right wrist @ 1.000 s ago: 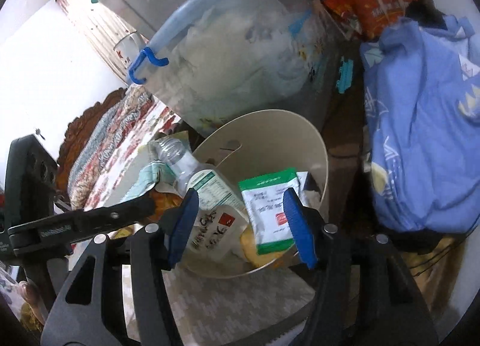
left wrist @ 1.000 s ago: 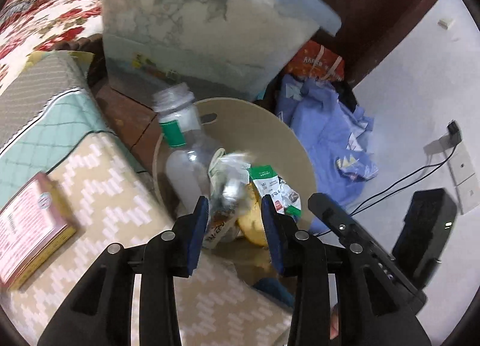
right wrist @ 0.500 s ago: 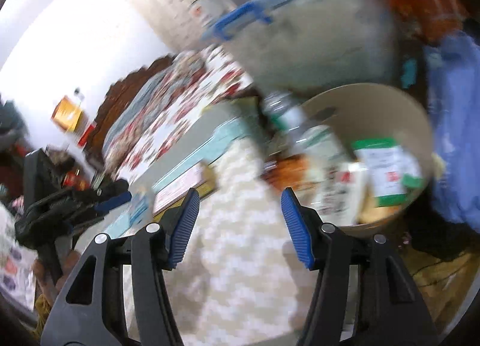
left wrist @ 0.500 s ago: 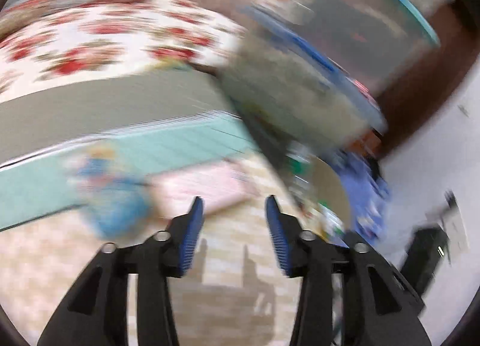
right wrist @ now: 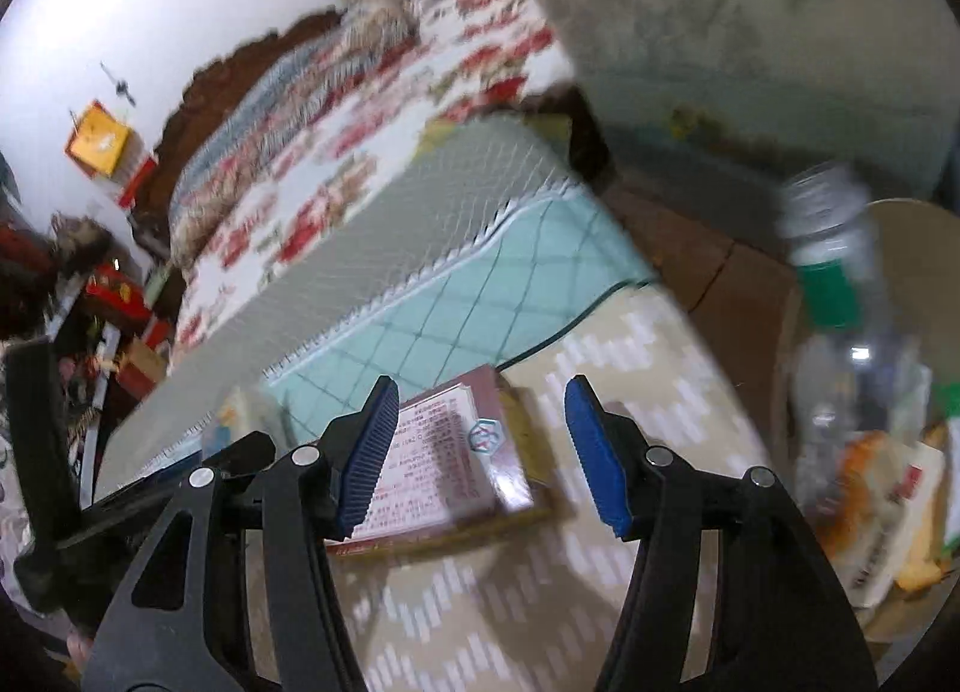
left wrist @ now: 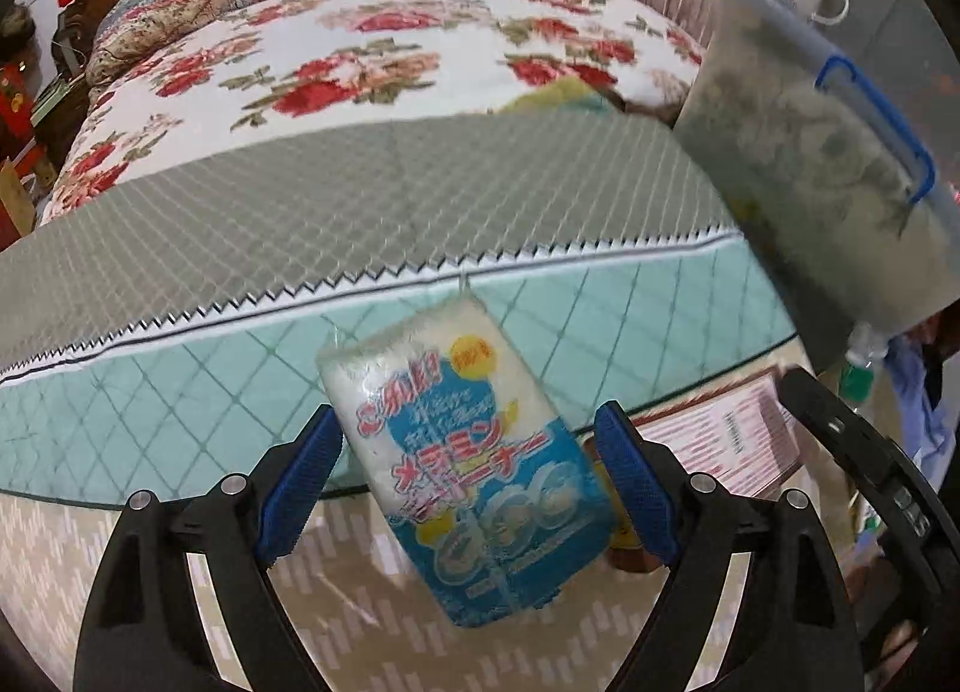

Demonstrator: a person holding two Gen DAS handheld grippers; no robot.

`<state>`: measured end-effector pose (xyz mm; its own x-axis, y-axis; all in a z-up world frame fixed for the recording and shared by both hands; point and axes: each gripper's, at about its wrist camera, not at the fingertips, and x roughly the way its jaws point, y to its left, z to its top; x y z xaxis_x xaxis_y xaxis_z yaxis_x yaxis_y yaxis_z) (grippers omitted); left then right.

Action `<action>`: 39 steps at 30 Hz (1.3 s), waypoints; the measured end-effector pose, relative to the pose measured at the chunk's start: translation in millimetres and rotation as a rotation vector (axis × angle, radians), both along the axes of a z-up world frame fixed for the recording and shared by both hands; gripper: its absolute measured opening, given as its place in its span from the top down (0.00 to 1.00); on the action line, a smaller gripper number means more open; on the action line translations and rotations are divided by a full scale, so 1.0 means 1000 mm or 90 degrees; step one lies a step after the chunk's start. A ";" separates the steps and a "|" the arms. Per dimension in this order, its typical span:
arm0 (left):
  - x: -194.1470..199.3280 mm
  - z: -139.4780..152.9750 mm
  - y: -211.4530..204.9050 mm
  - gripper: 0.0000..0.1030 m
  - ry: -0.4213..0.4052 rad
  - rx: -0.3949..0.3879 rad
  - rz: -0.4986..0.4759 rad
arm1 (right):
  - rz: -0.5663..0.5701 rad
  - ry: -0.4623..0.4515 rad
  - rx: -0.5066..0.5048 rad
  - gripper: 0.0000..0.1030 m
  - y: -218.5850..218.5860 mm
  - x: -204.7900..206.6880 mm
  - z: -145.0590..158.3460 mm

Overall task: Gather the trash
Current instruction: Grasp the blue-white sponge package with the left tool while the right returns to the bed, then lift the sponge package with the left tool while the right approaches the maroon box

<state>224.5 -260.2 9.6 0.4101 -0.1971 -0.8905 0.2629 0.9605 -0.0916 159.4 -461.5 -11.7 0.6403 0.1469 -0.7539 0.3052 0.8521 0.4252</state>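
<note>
Left wrist view: left claw (left wrist: 468,473) stands wide, its blue pads flanking but not gripping a packet of white sponge in blue-printed wrapper (left wrist: 465,461), centre frame, lying on the patterned mat (left wrist: 360,620) against the teal quilted bed edge (left wrist: 180,392). Red-bordered box (left wrist: 729,443) lies right of centre. Lidded storage tub (left wrist: 840,164) at upper right.

Right wrist view: right claw (right wrist: 480,452) also wide, holding nothing, aimed at the same flat box (right wrist: 447,461) on the mat. Beige trash bin (right wrist: 888,410) at right edge already holds a clear plastic bottle (right wrist: 840,296) and wrappers (right wrist: 888,500).

Judgement: collection partly done; several pieces binned, packet and box still out. Neither is grasped yet.
</note>
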 end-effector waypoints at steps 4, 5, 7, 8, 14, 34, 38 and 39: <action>-0.013 -0.006 0.019 0.32 -0.002 -0.003 -0.023 | 0.050 -0.001 -0.011 0.48 0.020 -0.008 -0.003; -0.017 -0.005 0.023 0.32 -0.005 0.003 -0.027 | 0.056 -0.002 -0.015 0.48 0.025 -0.011 -0.005; -0.032 -0.005 0.037 0.32 -0.007 0.005 -0.037 | 0.073 -0.003 -0.010 0.48 0.038 -0.026 -0.006; -0.037 -0.004 0.044 0.32 -0.006 0.002 -0.040 | 0.077 -0.003 -0.004 0.48 0.041 -0.030 -0.007; -0.090 -0.001 0.103 0.32 -0.007 -0.024 -0.045 | 0.123 -0.014 0.014 0.48 0.092 -0.083 -0.007; -0.190 0.002 0.239 0.35 -0.065 -0.033 0.006 | 0.308 -0.074 -0.091 0.42 0.250 -0.217 -0.004; -0.191 0.002 0.242 0.34 -0.064 -0.042 0.007 | 0.301 -0.098 -0.141 0.29 0.249 -0.227 0.005; -0.191 0.002 0.243 0.33 -0.064 -0.045 0.008 | 0.297 -0.105 -0.150 0.25 0.250 -0.229 0.006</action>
